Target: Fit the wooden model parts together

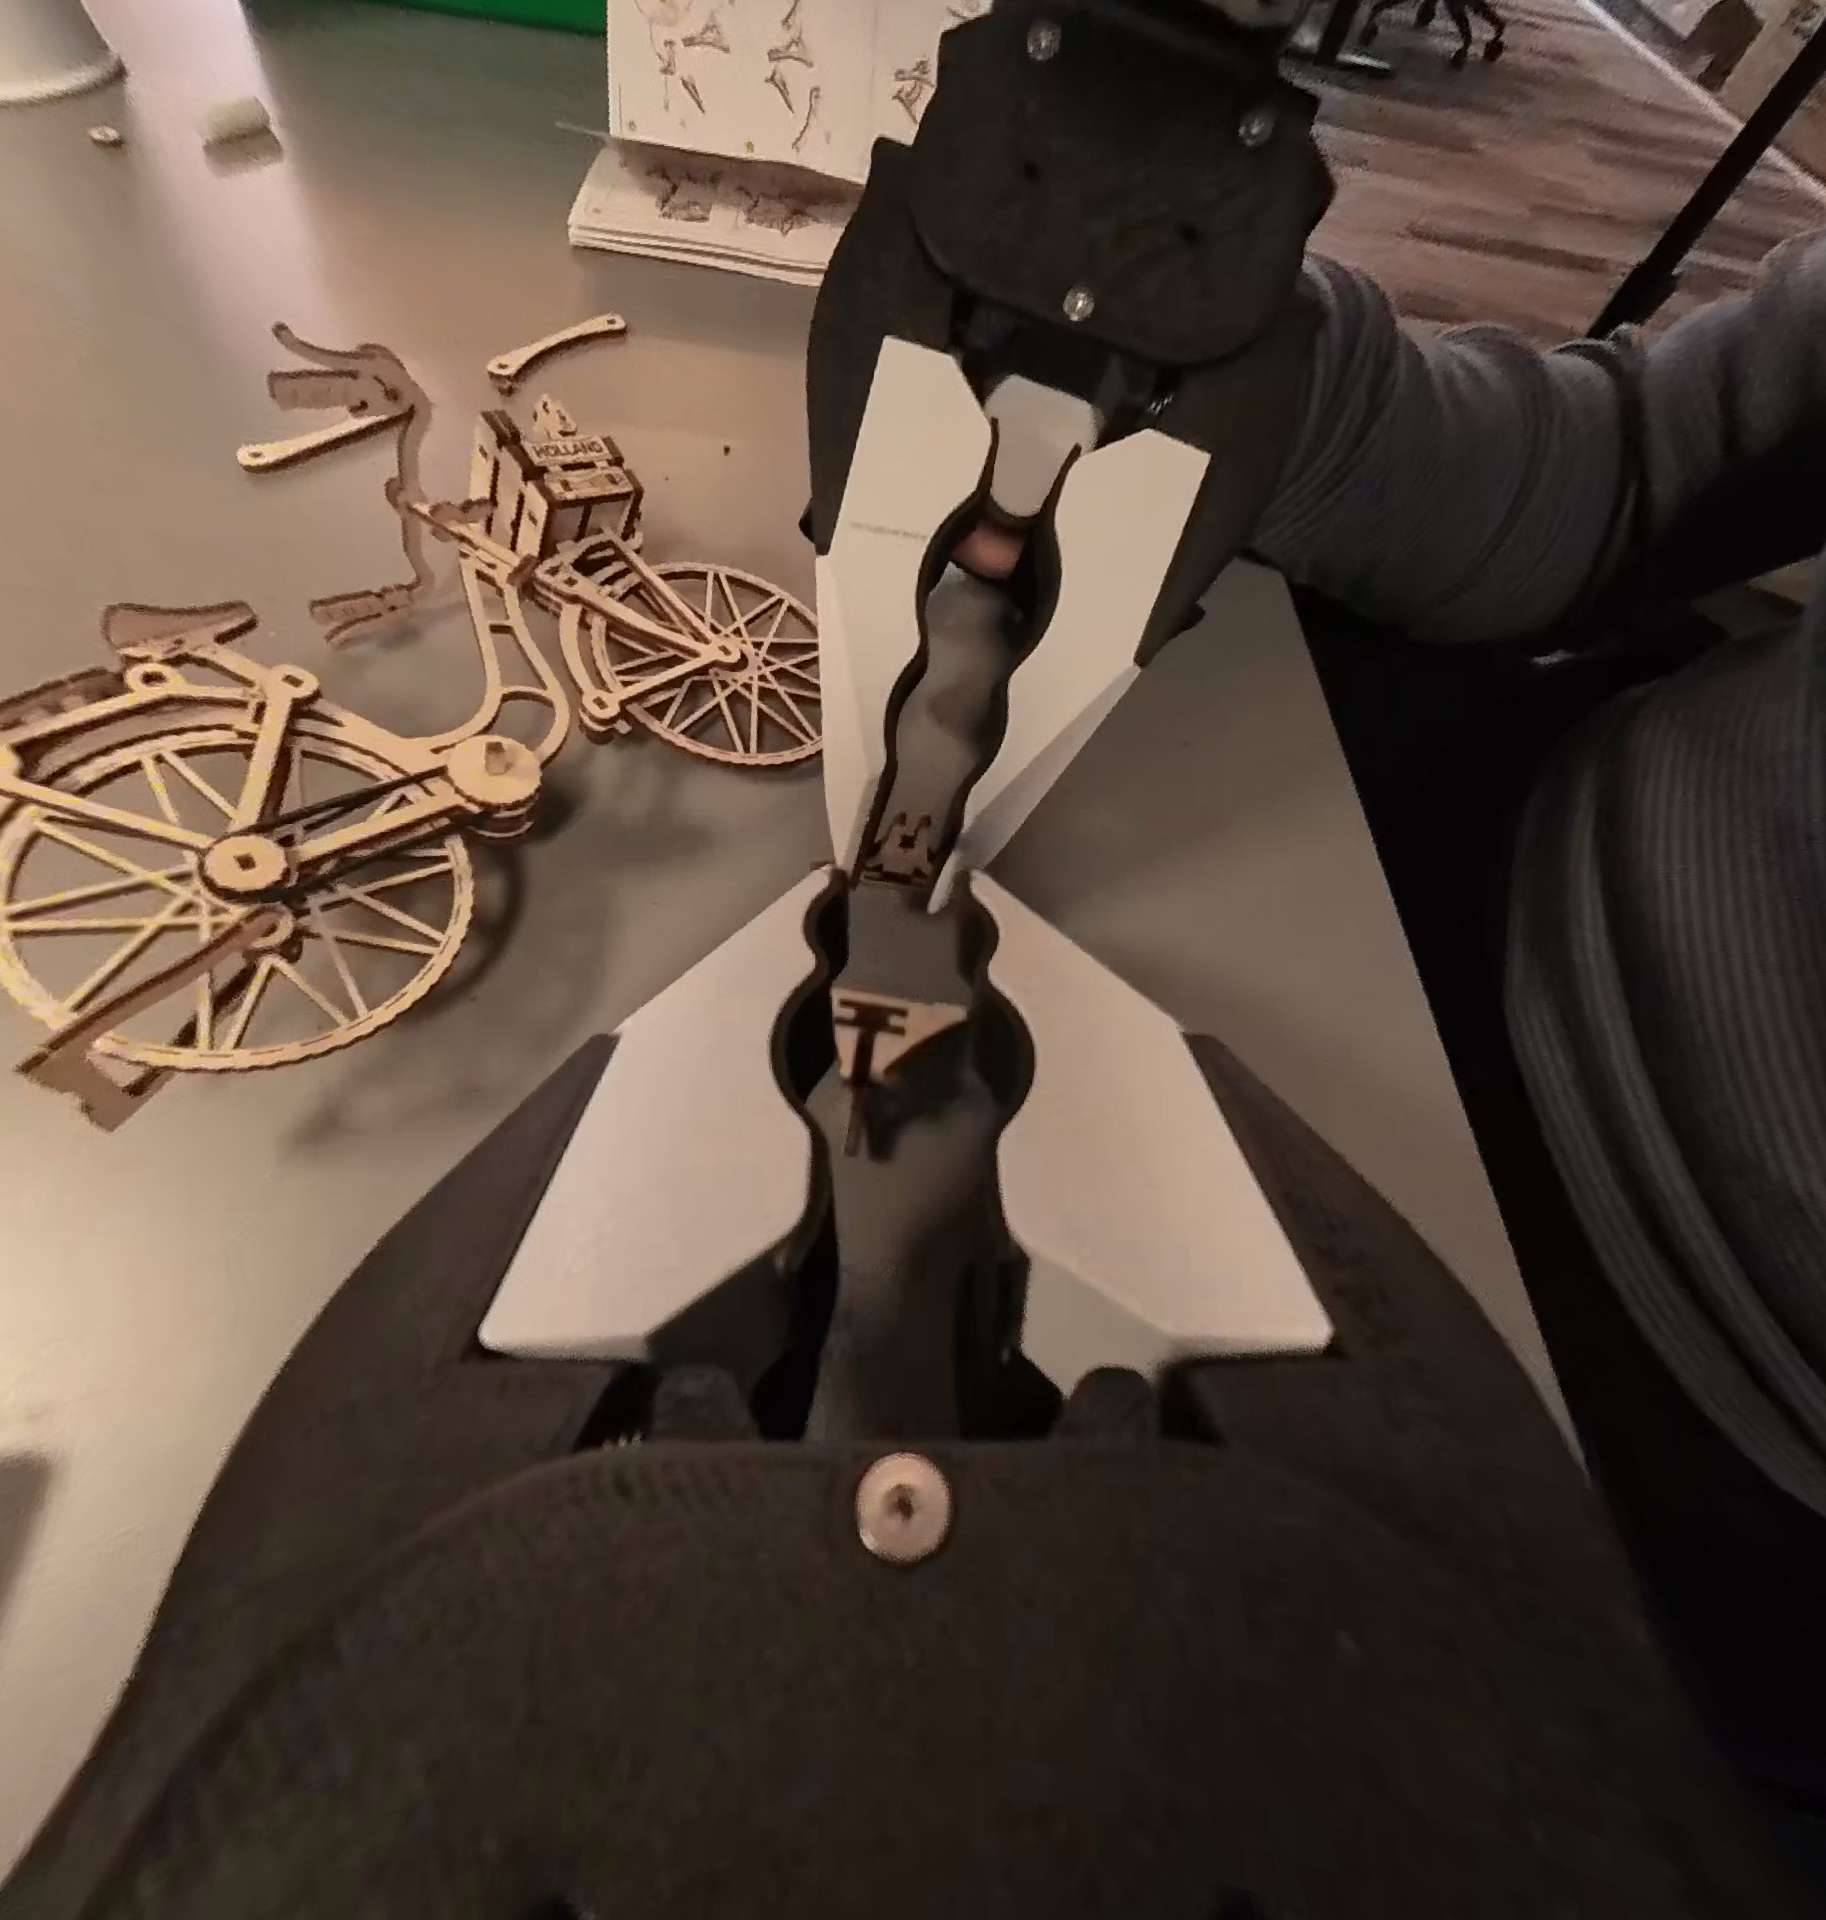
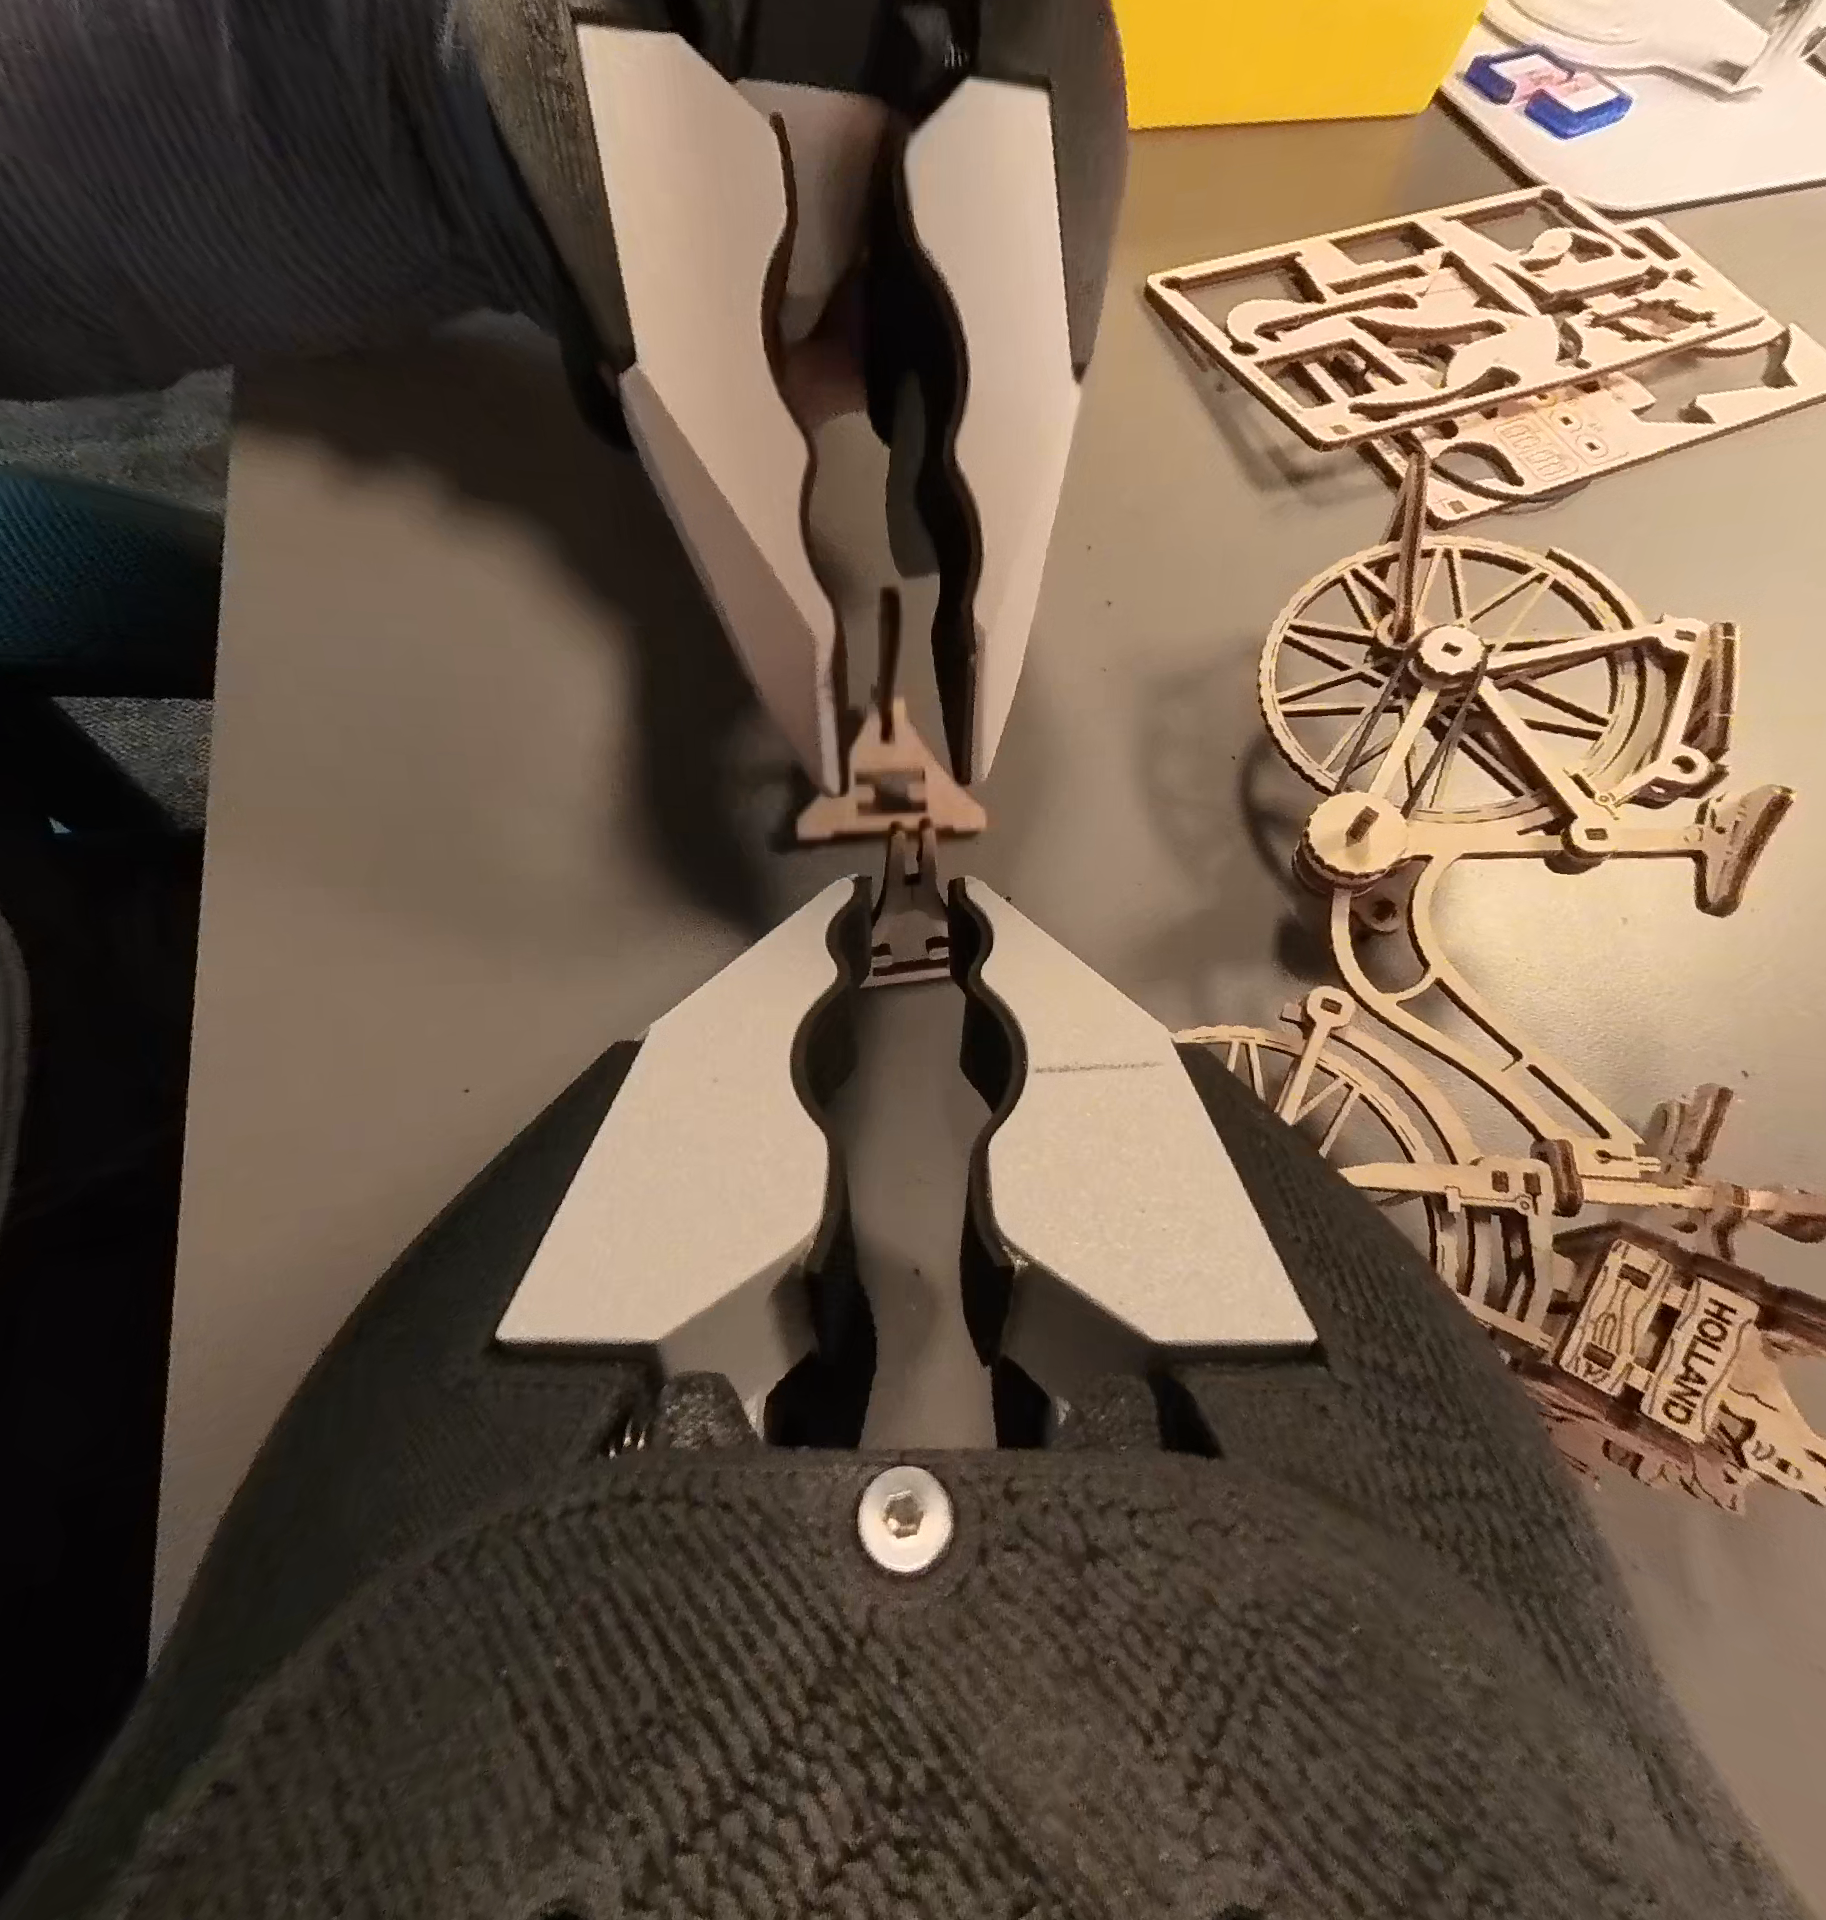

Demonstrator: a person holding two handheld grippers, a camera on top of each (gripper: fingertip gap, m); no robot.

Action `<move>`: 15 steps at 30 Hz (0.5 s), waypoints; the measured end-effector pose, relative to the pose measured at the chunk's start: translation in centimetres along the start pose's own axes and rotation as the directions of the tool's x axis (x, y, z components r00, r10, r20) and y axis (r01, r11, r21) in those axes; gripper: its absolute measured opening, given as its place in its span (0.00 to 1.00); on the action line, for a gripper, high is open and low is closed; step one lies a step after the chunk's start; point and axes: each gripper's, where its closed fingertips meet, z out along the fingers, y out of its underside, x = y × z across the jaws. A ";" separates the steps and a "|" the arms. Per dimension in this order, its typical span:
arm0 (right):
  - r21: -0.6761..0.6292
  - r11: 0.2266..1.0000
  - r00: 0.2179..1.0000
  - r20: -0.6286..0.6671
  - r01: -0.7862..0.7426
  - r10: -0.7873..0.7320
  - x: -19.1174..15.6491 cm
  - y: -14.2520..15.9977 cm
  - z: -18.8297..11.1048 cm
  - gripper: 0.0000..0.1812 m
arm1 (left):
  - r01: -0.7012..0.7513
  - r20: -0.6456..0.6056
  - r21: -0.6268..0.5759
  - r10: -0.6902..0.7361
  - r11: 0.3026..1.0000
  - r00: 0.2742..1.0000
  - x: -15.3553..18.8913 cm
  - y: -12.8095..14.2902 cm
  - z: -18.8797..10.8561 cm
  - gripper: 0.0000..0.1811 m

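My left gripper point(image 1: 904, 894) is shut on a light wooden part point(image 1: 883, 1039), a small triangular piece with slots. My right gripper point(image 2: 904, 883) is shut on a smaller, darker wooden part point(image 2: 904, 940). The two grippers face each other tip to tip above the grey table point(image 2: 421, 727), near its edge. In the right wrist view the left gripper point(image 2: 904, 774) comes down from the top and its part point(image 2: 883, 805) touches the tip of the right one's part. In the left wrist view the right gripper point(image 1: 893, 873) and its part point(image 1: 901, 842) come from the top.
A partly built wooden bicycle point(image 1: 265, 810) lies flat on the table beside the grippers, also in the right wrist view point(image 2: 1460, 779). A small wooden crate point(image 1: 566, 488) and loose wooden strips point(image 1: 556, 348) lie by it. Instruction booklets point(image 1: 732, 135), a punched-out wooden sheet point(image 2: 1491, 332) and a yellow box point(image 2: 1283, 62) lie farther off. My two grippers' fingertips are within a few centimetres of each other. The partly built wooden bicycle point(image 1: 265, 810) sits 10 cm or so from the ends of my left fingers. Seen from the right wrist view point(image 2: 1485, 718) as well.
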 end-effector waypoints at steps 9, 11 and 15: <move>-0.049 0.999 1.000 -0.017 0.017 -0.018 -0.1 0.1 0.1 0.06 | 0.078 0.170 -0.009 -0.076 0.997 0.983 -1.9 1.0 -3.7 0.09; -0.134 0.990 0.999 -0.017 0.037 -0.039 -0.3 0.3 0.1 0.06 | 0.085 0.190 0.002 -0.083 0.996 0.978 -1.7 1.2 -4.4 0.09; -0.260 0.959 0.993 -0.008 0.111 -0.117 -0.2 0.6 0.6 0.06 | 0.073 0.208 -0.045 -0.062 0.996 0.976 -1.1 2.1 -4.2 0.10</move>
